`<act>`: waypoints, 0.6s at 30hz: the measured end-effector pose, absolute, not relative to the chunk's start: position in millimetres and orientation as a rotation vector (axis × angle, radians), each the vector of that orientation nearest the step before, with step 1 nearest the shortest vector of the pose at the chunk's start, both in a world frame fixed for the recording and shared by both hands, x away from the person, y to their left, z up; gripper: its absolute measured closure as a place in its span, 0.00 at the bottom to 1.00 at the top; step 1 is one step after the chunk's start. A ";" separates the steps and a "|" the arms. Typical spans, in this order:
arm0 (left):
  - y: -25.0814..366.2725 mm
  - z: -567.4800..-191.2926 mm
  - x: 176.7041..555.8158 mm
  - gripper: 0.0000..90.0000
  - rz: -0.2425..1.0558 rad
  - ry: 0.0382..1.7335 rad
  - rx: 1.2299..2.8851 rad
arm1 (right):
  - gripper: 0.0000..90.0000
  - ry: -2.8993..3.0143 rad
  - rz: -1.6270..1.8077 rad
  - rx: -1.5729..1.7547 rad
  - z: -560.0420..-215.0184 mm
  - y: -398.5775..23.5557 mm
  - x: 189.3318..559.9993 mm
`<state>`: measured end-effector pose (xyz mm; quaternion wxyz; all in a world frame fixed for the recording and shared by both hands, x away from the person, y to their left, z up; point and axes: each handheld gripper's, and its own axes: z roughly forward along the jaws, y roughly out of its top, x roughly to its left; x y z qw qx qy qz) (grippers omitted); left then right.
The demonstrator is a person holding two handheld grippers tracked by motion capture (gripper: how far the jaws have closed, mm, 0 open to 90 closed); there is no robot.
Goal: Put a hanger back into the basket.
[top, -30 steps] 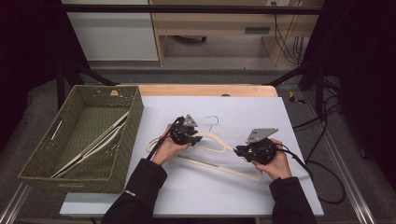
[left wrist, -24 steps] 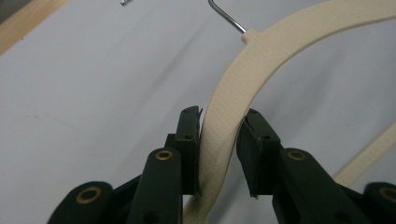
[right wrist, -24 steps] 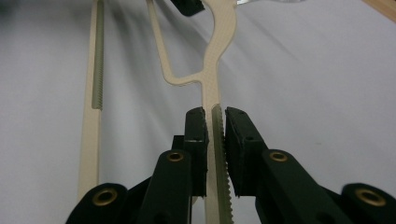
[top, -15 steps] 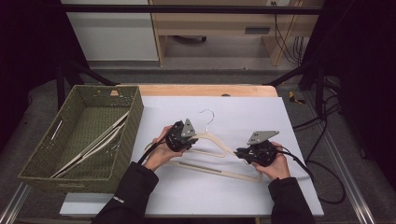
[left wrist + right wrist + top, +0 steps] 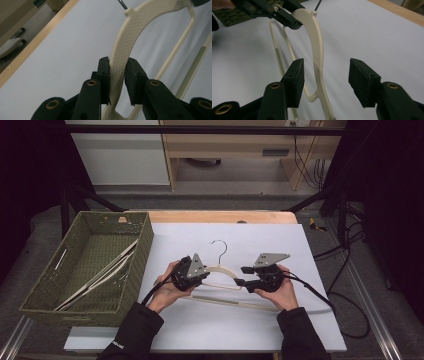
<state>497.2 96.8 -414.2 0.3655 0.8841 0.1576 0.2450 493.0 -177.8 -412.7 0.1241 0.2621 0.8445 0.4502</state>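
At the left of the high view stands a green woven basket (image 5: 134, 227) with several pale hangers (image 5: 100, 275) lying in it; some sit diagonally and lean toward its right wall. Just right of it, in the middle of the frame on the white table (image 5: 320, 320), a person holds a cream plastic hanger (image 5: 220, 270) with a metal hook (image 5: 218, 246) that points to the upper part of the picture.

The left gripper (image 5: 189, 276) has its jaws clamped on the left shoulder of the hanger; in the left gripper view both pads press the textured arm (image 5: 120, 65) from two sides. The right gripper (image 5: 239, 281) has just been opening its jaws: in the right gripper view they stand apart, the right shoulder of the hanger (image 5: 318, 57) passes between them nearer the left pad, and I judge it touches neither pad.

So the whole hanger now hangs on one grip near one end. I think the risk is here: the free right side can swing down or turn in the left jaws, and the lower bar can drag on the table. If the hanger travels to the basket like this, the hook or the long end can catch the basket rim or the hangers already inside, and the hanger may slip out or land across the rim.
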 end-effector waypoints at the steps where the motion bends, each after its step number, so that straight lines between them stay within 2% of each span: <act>1: 97.0 -413.9 495.7 0.83 0.637 0.398 2.272 | 0.56 2.477 1.298 0.758 -413.6 -172.3 495.6; 4: 97.9 -413.0 492.1 0.83 0.635 0.399 2.264 | 0.63 2.520 1.308 0.759 -416.2 -161.4 500.8; 10: 99.5 -411.1 489.0 0.82 0.628 0.394 2.263 | 0.87 2.585 1.353 0.773 -417.9 -151.5 505.2; 12: 100.9 -410.2 488.3 0.82 0.601 0.402 2.258 | 0.90 2.594 1.363 0.752 -416.6 -150.8 504.8; 16: 109.1 -405.3 485.1 0.68 0.520 0.432 2.231 | 0.92 2.629 1.371 0.727 -414.5 -151.9 500.7; 18: 113.9 -402.9 483.1 0.53 0.490 0.449 2.208 | 0.94 2.653 1.404 0.707 -413.1 -152.5 496.0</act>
